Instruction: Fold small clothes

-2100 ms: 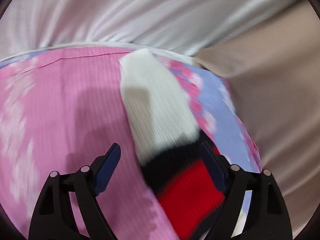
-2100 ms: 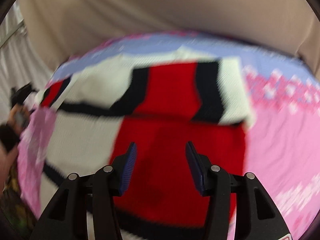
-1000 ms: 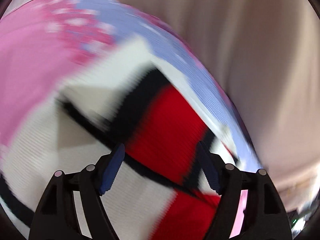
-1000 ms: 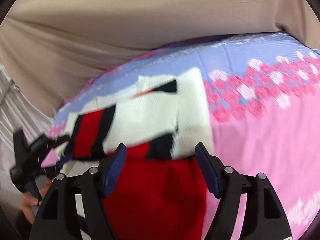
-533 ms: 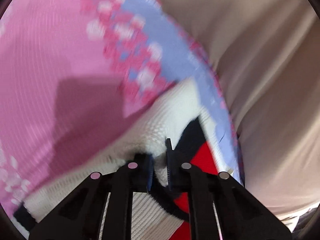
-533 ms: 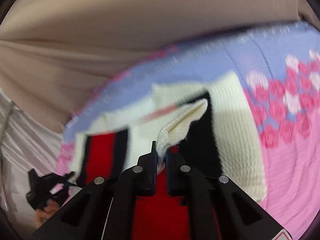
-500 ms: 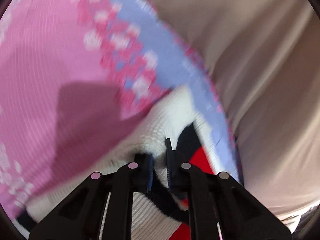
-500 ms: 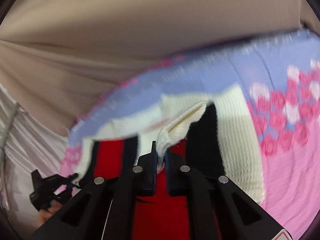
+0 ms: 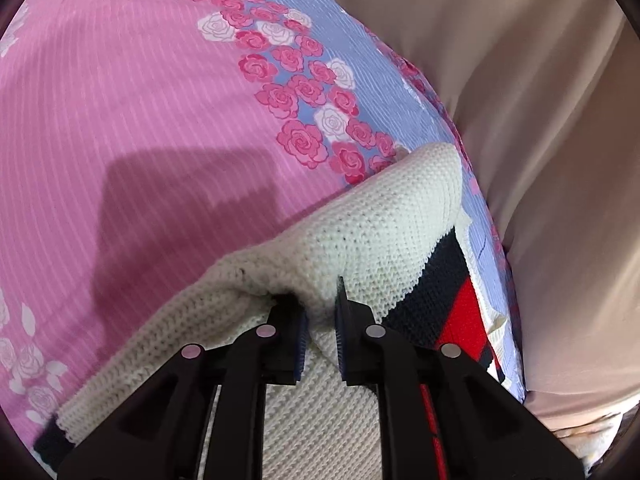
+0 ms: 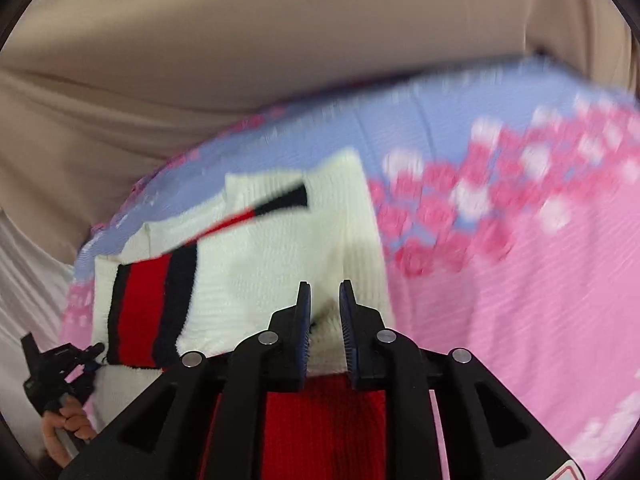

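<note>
A small cream knit sweater with black and red stripes lies on a pink and lilac rose-print sheet. My left gripper is shut on a cream fold at the sweater's edge. In the right wrist view the sweater lies partly folded, sleeve striped red and black. My right gripper is shut on the cream edge above the red body panel. The left gripper shows at the far left, in a hand.
A beige curtain hangs close behind the bed's far edge, also in the right wrist view. White fabric lies at the left. Bare pink sheet stretches to the right of the sweater.
Both grippers were open over the sweater, then closed on its cream edges. Since half a second ago both keep hold, and the right one has carried its edge further over the sweater.
</note>
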`<state>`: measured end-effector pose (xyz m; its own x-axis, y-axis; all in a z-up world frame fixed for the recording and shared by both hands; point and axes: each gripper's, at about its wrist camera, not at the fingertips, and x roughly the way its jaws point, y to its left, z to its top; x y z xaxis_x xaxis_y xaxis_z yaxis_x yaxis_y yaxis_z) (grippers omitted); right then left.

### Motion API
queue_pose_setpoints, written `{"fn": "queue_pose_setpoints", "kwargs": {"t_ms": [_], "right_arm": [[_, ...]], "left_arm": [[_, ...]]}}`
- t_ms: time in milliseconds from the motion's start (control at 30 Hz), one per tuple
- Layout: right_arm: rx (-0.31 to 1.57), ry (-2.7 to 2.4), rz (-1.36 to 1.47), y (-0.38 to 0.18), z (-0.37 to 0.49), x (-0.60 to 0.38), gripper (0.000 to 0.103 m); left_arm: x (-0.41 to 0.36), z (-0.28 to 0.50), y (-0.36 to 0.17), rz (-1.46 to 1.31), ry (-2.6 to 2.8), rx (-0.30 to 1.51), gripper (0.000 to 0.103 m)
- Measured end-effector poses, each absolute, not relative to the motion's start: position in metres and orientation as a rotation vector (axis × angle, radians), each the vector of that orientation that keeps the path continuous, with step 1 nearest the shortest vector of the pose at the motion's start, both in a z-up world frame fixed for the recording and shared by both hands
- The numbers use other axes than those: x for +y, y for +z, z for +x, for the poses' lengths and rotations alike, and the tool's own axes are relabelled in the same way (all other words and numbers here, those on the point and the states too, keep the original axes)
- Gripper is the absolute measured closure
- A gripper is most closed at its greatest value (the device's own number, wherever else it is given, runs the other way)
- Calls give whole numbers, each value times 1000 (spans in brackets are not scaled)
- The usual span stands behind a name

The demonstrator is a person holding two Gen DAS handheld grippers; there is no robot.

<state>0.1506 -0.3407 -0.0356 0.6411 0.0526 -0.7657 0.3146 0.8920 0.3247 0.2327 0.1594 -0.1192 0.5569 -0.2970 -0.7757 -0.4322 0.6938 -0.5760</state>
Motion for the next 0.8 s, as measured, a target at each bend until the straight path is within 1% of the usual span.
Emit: {"fn": "queue_pose_setpoints", "kwargs": {"t_ms": [67,100,133,267,433,467,500,533,567,633,700,800], "right_arm": [[834,-45,425,-10,165,-316,62],[861,75,393,-1,187,-290,46],[884,175,358,3,203,-266,43],[905,412,164,-11,281,-156,43],[975,518,190,-55,365,-74,44],[1001,530,193,-64,373,-68,45],[1025,534,189,-73,380,-59,55],[1050,543,178,-82,386,-49,86],[1071,561,168,-86,390,-40,96],[1038,566,149,-79,392,-29,95],[972,570,141,-59,396,-22,96],[965,550,130,-59,417,-9,97]], "left_arm": [[159,232,-118,-820,85,1011,90],[160,231,-119,-820,82,1013,90],[158,234,-120,-824,80,1014,90],[158,230,-119,-793,60,1024,90],[162,229,-120,-761,13,1029,90],[163,229,-120,-762,2,1031,90],[164,229,-121,-762,-5,1034,90],[165,229,-121,-762,-11,1038,90],[166,230,-120,-759,-18,1043,90],[170,230,-121,-767,-23,1046,90],[174,230,-121,-772,-22,1039,90],[177,231,-123,-766,-18,1023,90]]}}
